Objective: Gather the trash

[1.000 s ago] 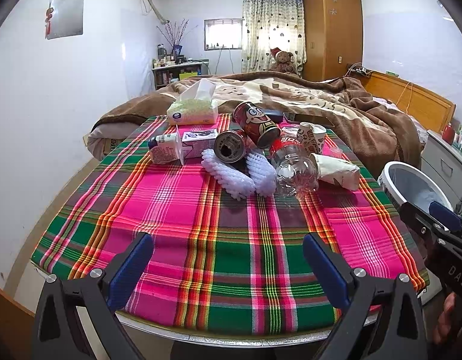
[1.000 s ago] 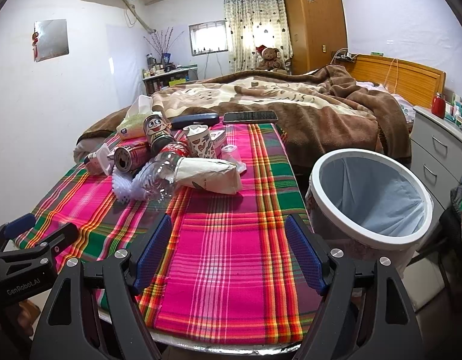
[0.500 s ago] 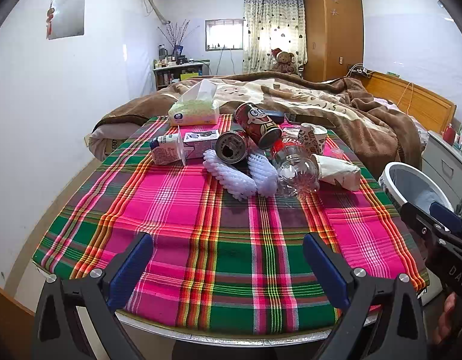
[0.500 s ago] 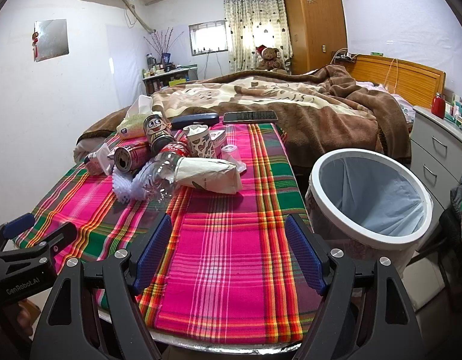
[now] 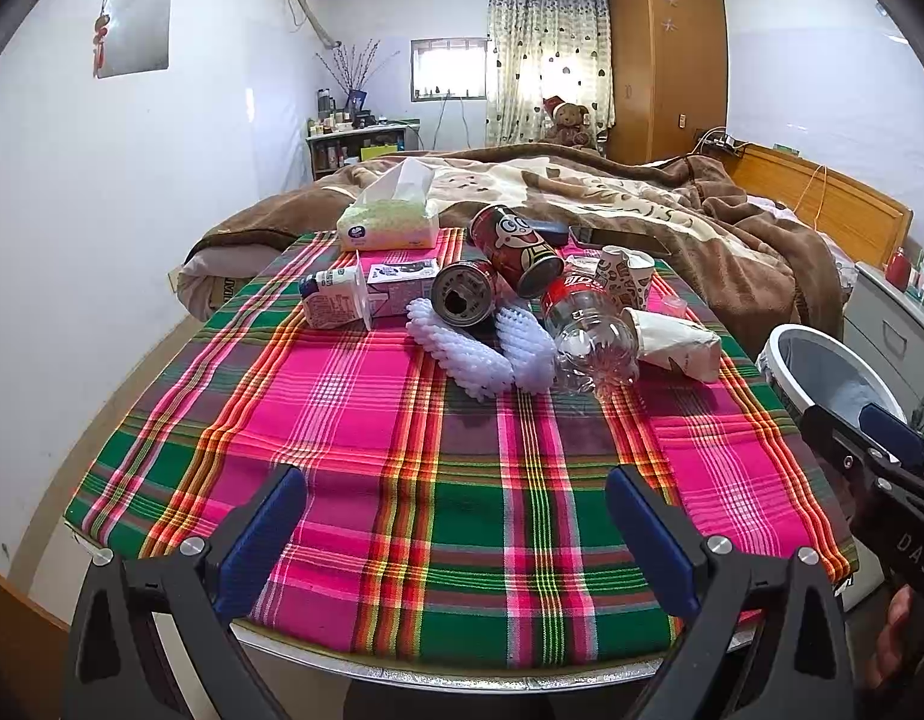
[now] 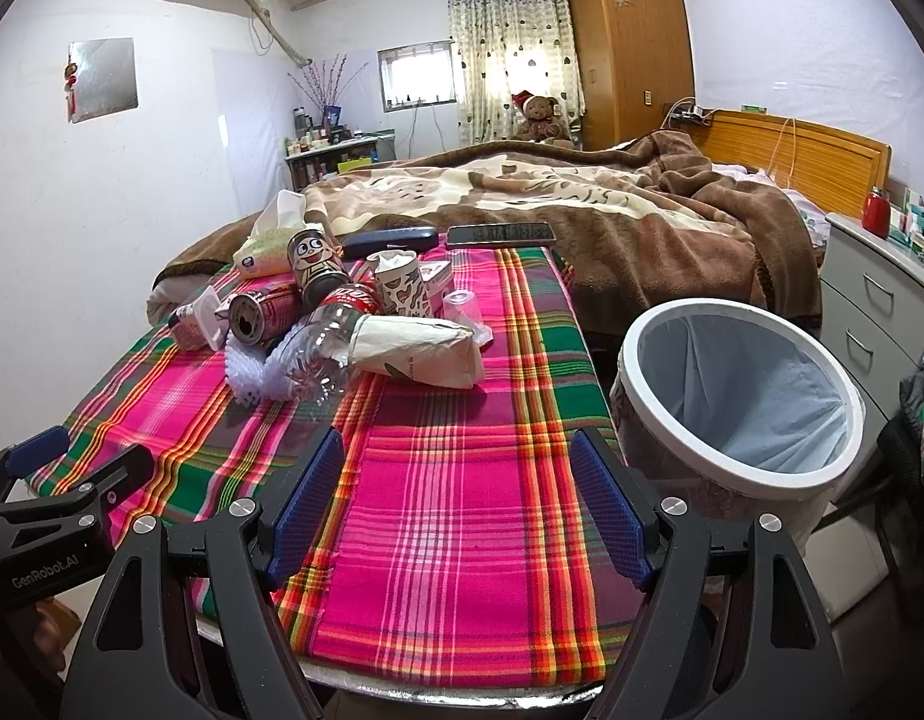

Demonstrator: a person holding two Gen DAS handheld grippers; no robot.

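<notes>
A heap of trash lies at the far end of the plaid-covered table (image 5: 354, 420): two drink cans (image 5: 462, 297), a clear plastic bottle (image 5: 588, 333), white foam netting (image 5: 462, 348), a crumpled paper bag (image 5: 672, 339), a patterned paper cup (image 5: 624, 282) and a small milk bottle (image 5: 327, 300). The white trash bin (image 6: 738, 384) with a grey liner stands right of the table. My left gripper (image 5: 456, 525) hovers open over the near table edge. My right gripper (image 6: 459, 501) is open too, at the near right corner beside the bin. Both hold nothing.
A tissue pack (image 5: 387, 219), a small carton (image 5: 399, 288), a phone (image 6: 501, 234) and a dark case (image 6: 390, 240) sit at the table's far edge. A bed with a brown blanket (image 6: 582, 204) lies beyond. Drawers (image 6: 882, 312) stand right of the bin.
</notes>
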